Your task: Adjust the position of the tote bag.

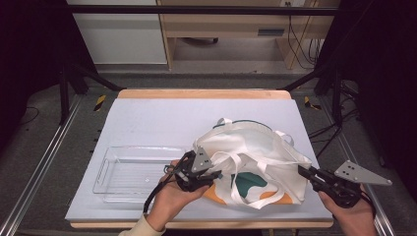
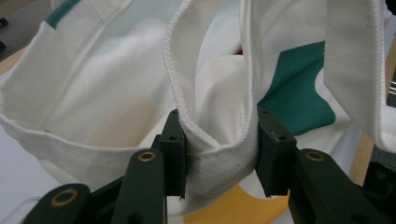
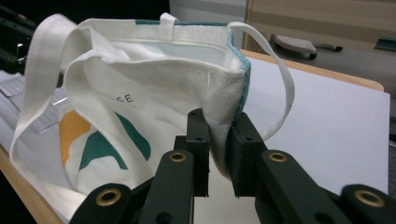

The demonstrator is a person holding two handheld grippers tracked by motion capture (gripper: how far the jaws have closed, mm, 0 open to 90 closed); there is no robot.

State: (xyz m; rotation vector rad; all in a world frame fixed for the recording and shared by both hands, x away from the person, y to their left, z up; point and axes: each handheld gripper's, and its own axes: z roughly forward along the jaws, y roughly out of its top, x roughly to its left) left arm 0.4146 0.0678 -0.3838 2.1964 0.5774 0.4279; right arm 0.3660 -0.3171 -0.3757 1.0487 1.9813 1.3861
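- A white cloth bag (image 1: 255, 157) lies on the right half of the worktop (image 1: 162, 118), close to the front edge.
- The bag has green and orange shapes printed on its side, and long white straps (image 1: 246, 189) that loop over it.
- The left tongs (image 1: 216, 174) are at the bag's left side, held in the person's left hand (image 1: 174, 194).
- In the left gripper view, a fold of the bag's white rim (image 2: 219, 140) sits between the two black jaws. The jaws are partly apart and both press on the cloth, so the left tongs are clamped on the bag.
- The right tongs (image 1: 301, 169) are at the bag's right edge, held in the person's right hand (image 1: 351, 214).
- In the right gripper view, the jaws are close together and pinch the corner of the bag's open top (image 3: 224, 140). White cloth and a thin green edge are caught between them.
- The bag's mouth is open between the two tongs, and you can see the pale inside.
- One strap (image 3: 280, 84) hangs in a loop on the far side of the right tongs.
- A clear plastic tray (image 1: 110, 169) sits on the worktop to the left of the bag, just beside the left hand.
- The worktop has a pale cover and a wooden edge (image 1: 201, 93) at the back.
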